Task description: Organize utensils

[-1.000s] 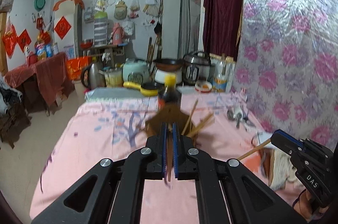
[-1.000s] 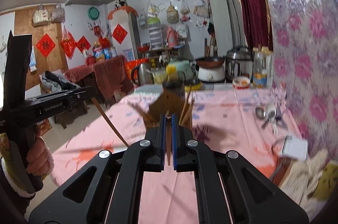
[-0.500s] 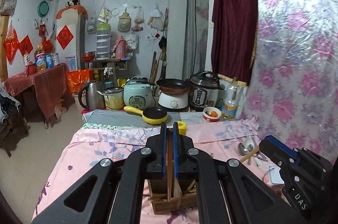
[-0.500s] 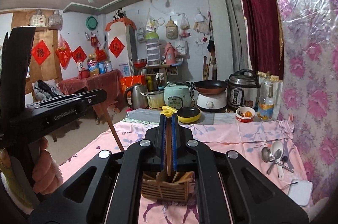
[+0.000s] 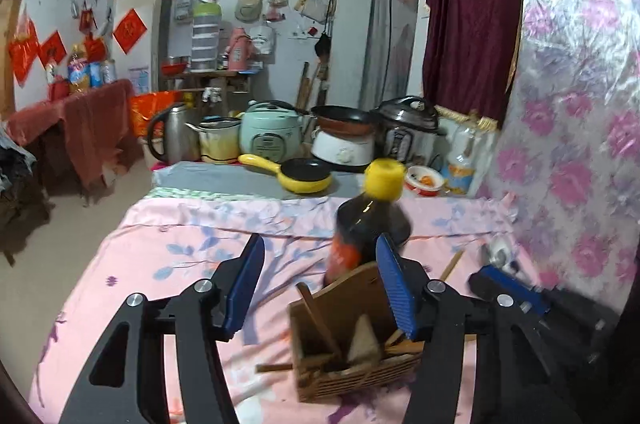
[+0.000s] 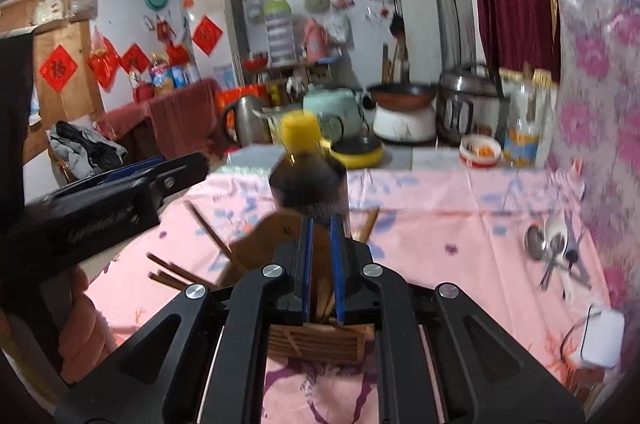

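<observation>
A wooden utensil holder [image 5: 352, 356] stands on the pink tablecloth with several chopsticks in it; it also shows in the right wrist view [image 6: 316, 340]. My left gripper [image 5: 320, 284] is wide open and empty just above and left of the holder. My right gripper [image 6: 320, 264] is slightly parted directly over the holder, and a chopstick [image 6: 322, 298] stands between its blue pads, reaching down into the holder. Spoons [image 6: 552, 248] lie at the right on the cloth.
A dark sauce bottle with a yellow cap [image 5: 368, 220] stands right behind the holder. Loose chopsticks [image 6: 176, 276] stick out left of the holder. Cookers, a kettle and a yellow pan [image 5: 304, 176] line the far table edge. A white box [image 6: 600, 336] lies at the right.
My left gripper has opened wide and its chopstick is gone from between the pads. Both grippers have tipped down toward the holder. My right jaws have parted slightly.
</observation>
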### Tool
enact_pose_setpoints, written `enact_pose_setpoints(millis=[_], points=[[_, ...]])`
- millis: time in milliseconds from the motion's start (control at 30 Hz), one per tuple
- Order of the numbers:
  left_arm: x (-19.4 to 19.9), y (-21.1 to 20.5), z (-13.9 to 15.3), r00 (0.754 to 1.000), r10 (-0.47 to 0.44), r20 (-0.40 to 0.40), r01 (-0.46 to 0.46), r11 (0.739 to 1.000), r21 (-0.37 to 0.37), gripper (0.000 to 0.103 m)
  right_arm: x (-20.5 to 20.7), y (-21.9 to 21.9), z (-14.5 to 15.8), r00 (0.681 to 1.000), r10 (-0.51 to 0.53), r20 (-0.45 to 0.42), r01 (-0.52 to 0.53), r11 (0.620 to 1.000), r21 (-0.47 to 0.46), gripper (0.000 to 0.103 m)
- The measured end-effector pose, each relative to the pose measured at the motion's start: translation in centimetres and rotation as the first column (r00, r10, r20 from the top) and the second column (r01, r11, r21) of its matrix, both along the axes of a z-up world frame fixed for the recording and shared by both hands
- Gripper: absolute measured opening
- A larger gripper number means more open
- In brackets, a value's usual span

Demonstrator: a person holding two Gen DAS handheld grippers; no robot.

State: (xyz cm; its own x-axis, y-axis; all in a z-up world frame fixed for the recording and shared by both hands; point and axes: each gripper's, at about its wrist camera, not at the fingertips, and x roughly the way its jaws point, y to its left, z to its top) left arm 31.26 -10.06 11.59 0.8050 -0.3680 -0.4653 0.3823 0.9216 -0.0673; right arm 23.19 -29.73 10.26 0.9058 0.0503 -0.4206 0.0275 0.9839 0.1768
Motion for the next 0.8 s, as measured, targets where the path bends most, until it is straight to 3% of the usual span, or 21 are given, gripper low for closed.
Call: enact_pose_setpoints(millis=[133,300,433,667,800], points=[[-1.1,1.2,0.4,1.000,0.024,0.008,-0.024,1.000,0.006,0.060,-1.8,-0.4,1.6,0.998,-0.026,0.051,0.025,1.000,0.010,0.020],[-4.1,3.3,1.6,0.997,0.074,0.024,-0.074,0.997,-0.014,0.072,-5.1,-0.6,3.3,0.993,-0.055,0.101,0.055,0.998,0.006,0.025],[-7.8,4.8,1.6,0.992,0.122,0.038,-0.122,0.992,-0.013,0.079,-8.7,-0.2,3.7,0.988,-0.087,0.130,0.088,0.996,-0.004,0.029],[-16.0,5.8,0.4,0.980,0.188,0.069,-0.192,0.980,0.050,0.084,-15.4,0.7,3.1,0.978,-0.145,0.148,0.145,0.989,0.010,0.030],[-20.7,6.1,0.6,0.974,0.200,0.105,-0.206,0.977,0.047,0.089,-20.0,2.1,2.9,0.971,-0.165,0.176,0.169,0.986,-0.008,0.039]])
